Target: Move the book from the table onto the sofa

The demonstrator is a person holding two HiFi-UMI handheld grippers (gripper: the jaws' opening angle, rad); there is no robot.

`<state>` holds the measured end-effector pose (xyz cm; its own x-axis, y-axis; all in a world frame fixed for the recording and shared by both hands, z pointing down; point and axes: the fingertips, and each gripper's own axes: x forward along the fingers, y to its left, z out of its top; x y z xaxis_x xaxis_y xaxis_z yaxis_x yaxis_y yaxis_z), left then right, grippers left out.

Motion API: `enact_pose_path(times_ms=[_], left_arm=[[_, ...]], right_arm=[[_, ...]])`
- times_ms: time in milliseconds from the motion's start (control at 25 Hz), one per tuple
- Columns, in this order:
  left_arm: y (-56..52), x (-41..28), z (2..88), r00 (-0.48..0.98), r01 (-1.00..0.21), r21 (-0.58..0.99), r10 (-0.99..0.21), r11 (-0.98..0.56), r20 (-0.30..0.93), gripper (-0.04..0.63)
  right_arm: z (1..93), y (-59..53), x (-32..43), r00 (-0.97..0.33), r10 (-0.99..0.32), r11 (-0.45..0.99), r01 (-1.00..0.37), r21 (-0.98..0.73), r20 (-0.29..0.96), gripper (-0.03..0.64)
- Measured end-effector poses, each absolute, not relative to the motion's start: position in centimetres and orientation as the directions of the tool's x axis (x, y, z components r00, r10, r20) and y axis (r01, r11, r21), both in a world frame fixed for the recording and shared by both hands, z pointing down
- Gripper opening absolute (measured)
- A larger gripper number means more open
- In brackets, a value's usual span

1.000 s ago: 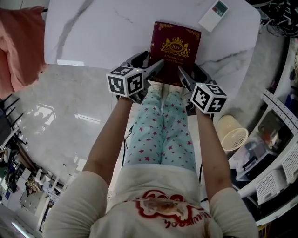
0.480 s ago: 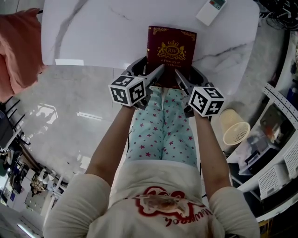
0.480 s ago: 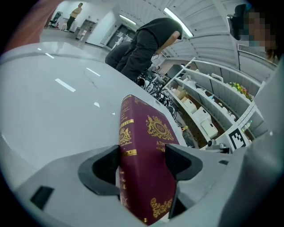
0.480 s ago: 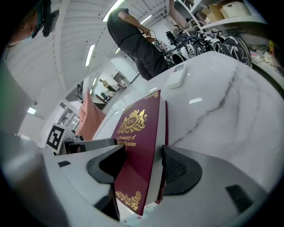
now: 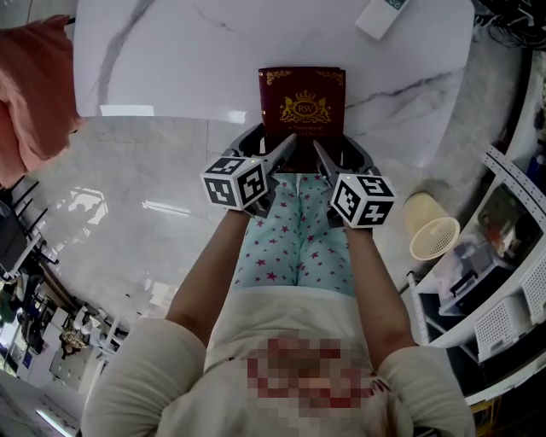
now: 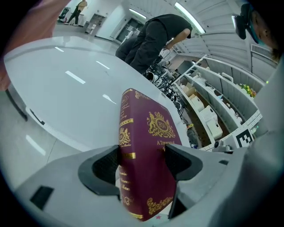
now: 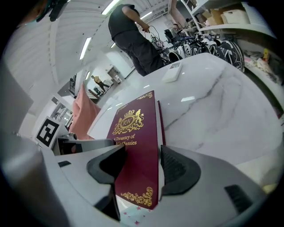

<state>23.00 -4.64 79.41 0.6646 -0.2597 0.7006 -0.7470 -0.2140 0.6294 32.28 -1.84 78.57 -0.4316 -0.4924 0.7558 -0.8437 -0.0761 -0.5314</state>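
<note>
A dark red book (image 5: 301,107) with gold print lies at the near edge of the white marble table (image 5: 171,60), its near end sticking out over the person's star-patterned trousers. My left gripper (image 5: 286,152) is shut on the book's near left corner and my right gripper (image 5: 319,152) on its near right corner. In the left gripper view the book (image 6: 151,133) stands on edge between the pads of the left gripper (image 6: 142,164), spine toward the left pad. In the right gripper view the book (image 7: 135,133) fills the gap of the right gripper (image 7: 137,166), both pads against it.
A white remote control (image 5: 380,13) lies at the table's far right. A salmon-pink cloth (image 5: 30,94) hangs at the left. A beige wastebasket (image 5: 431,235) and white shelving (image 5: 512,282) stand at the right. A person in dark clothes (image 6: 151,40) bends over beyond the table.
The book has turned from slightly tilted to square and has shifted left and toward the person. Both grippers moved with it, staying closed on its near corners.
</note>
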Motion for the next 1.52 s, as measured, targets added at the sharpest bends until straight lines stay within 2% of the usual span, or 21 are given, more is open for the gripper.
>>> enact_pose_path(times_ms=[200, 280, 440, 640, 760, 920, 1120, 1240, 1520], left_arm=[[-3.4, 23.0, 79.4, 0.626, -0.779, 0.609, -0.233, -0.149, 0.744, 0.311], [-3.4, 22.7, 79.5, 0.611, -0.790, 0.602, -0.226, -0.116, 0.759, 0.316], [-3.1, 21.8, 79.3, 0.588, -0.806, 0.588, -0.195, -0.065, 0.785, 0.325], [-2.2, 21.8, 79.6, 0.602, -0.798, 0.601, -0.130, -0.047, 0.788, 0.327], [-1.9, 21.9, 80.1, 0.642, -0.765, 0.632, -0.080, -0.119, 0.762, 0.327], [-0.7, 21.8, 80.9, 0.717, -0.673, 0.707, 0.044, -0.216, 0.696, 0.333], [-0.7, 22.2, 81.6, 0.711, -0.628, 0.720, 0.158, -0.296, 0.685, 0.331], [-1.3, 22.1, 80.9, 0.693, -0.649, 0.697, 0.140, -0.306, 0.707, 0.331], [-2.1, 22.1, 77.9, 0.693, -0.669, 0.666, 0.047, -0.331, 0.719, 0.304]], right_arm=[[78.5, -0.7, 31.8, -0.426, -0.461, -0.089, -0.851, -0.518, 0.778, 0.255], [78.6, -0.5, 31.2, -0.433, -0.437, -0.097, -0.849, -0.520, 0.788, 0.286], [78.8, 0.2, 29.9, -0.465, -0.352, -0.101, -0.844, -0.527, 0.812, 0.302], [79.4, 0.3, 30.3, -0.527, -0.309, -0.140, -0.798, -0.586, 0.791, 0.307], [79.6, -0.1, 30.6, -0.589, -0.291, -0.167, -0.744, -0.647, 0.754, 0.307], [79.9, 0.8, 30.7, -0.657, -0.248, -0.162, -0.696, -0.700, 0.712, 0.307], [80.3, 0.8, 30.8, -0.671, -0.182, -0.128, -0.709, -0.693, 0.719, 0.296], [79.7, 0.5, 30.8, -0.658, -0.190, -0.102, -0.725, -0.681, 0.729, 0.266], [76.8, -1.5, 31.6, -0.634, -0.261, -0.046, -0.745, -0.666, 0.728, 0.252]])
